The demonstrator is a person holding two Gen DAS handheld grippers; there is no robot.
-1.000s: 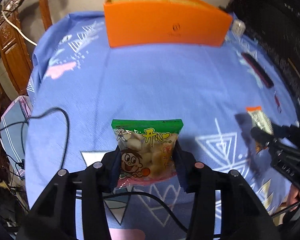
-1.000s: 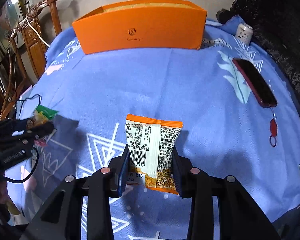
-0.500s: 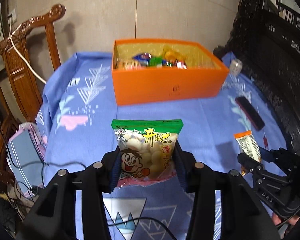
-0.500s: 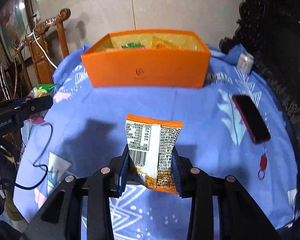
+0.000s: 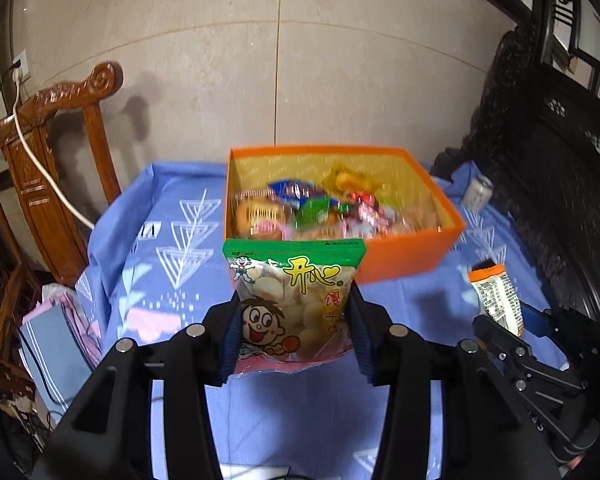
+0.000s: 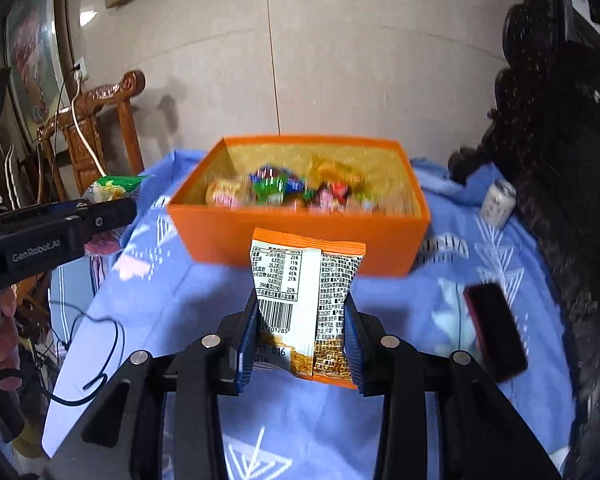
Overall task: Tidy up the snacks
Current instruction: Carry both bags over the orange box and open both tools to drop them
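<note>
Blue patterned tablecloth (image 5: pixel 180 248) now lies lower in view: both grippers have risen. Left gripper (image 5: pixel 292 320) pinches the green bun-snack packet (image 5: pixel 292 280); right gripper (image 6: pixel 300 332) pinches the orange packet (image 6: pixel 306 280). Orange box (image 6: pixel 300 236) interior now visible, so drop-in looks next.

My bench (image 6: pixel 292 420), draped in a blue patterned cloth (image 5: pixel 172 248), carries the orange snack box (image 6: pixel 300 240) at frame centre, a small can (image 6: pixel 498 202) and a red phone (image 6: pixel 496 330) at right.
</note>
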